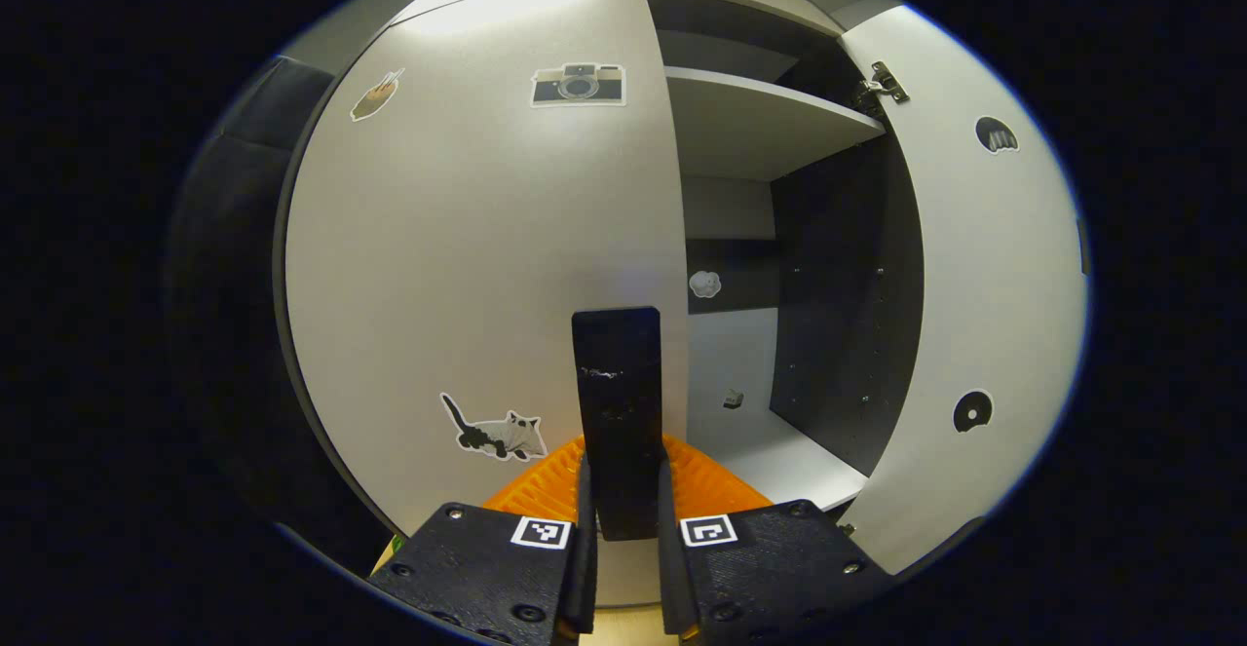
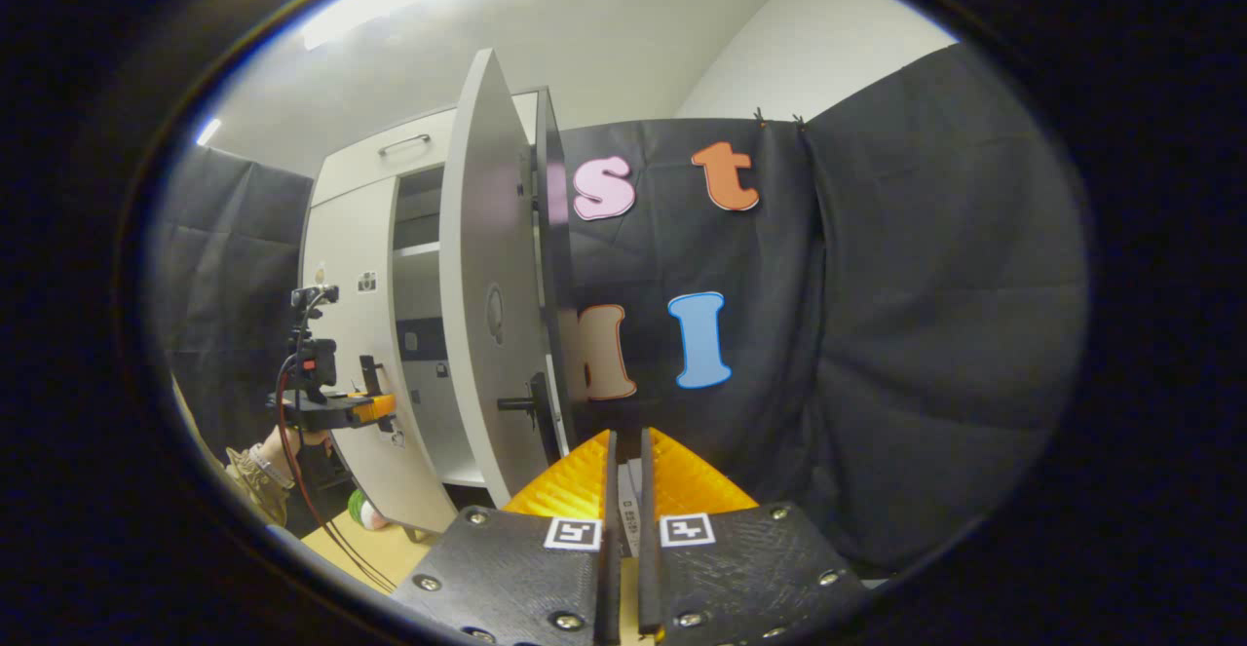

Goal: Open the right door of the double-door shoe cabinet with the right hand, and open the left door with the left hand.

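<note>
Gripping now: the left gripper (image 1: 623, 529) has its fingers pressed on either side of the left door's black handle (image 1: 616, 412), which stands upright between them.
Left door (image 1: 468, 256): closed or nearly so, its face flat ahead of the left gripper, with camera and cat stickers on it; I cannot tell whether it has begun to lift off the frame.
Right gripper (image 2: 623, 519): drawn back from the cabinet, fingers nearly together with a thin gap and nothing between them.
Right door (image 2: 482, 315): swung well out, its own black handle (image 2: 526, 402) free, clear of the right gripper.
Cabinet interior (image 1: 760, 130): a shelf and the pale floor show through the open right half.
Step in hand: judged from this, the right door is done and the left door is about to be opened.
Next move: pull the handle back along an arc about the left-edge hinges, keeping the grip square so it does not slip.
</note>
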### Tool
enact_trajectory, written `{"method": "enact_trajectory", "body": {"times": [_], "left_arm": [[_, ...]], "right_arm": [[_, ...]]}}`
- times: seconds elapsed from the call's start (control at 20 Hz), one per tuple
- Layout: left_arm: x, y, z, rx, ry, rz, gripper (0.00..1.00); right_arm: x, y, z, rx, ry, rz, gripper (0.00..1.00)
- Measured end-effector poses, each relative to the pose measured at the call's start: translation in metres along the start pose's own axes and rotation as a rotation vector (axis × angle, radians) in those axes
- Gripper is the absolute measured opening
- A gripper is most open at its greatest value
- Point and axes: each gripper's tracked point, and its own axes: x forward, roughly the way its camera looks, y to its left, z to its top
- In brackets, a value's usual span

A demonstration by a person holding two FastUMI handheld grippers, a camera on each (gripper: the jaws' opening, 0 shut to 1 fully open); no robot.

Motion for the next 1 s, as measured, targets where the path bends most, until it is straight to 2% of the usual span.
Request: {"method": "enact_trajectory", "body": {"times": [0.4,1.0], "left_arm": [[-0.037,0.003,-0.003,-0.018,-0.002,-0.078,0.20],[-0.097,0.023,-0.010,-0.030,0.008,-0.098,0.20]], "right_arm": [[-0.003,0.021,0.004,0.011,-0.002,0.044,0.07],[-0.012,0.083,0.012,-0.015,-0.001,0.156,0.07]]}}
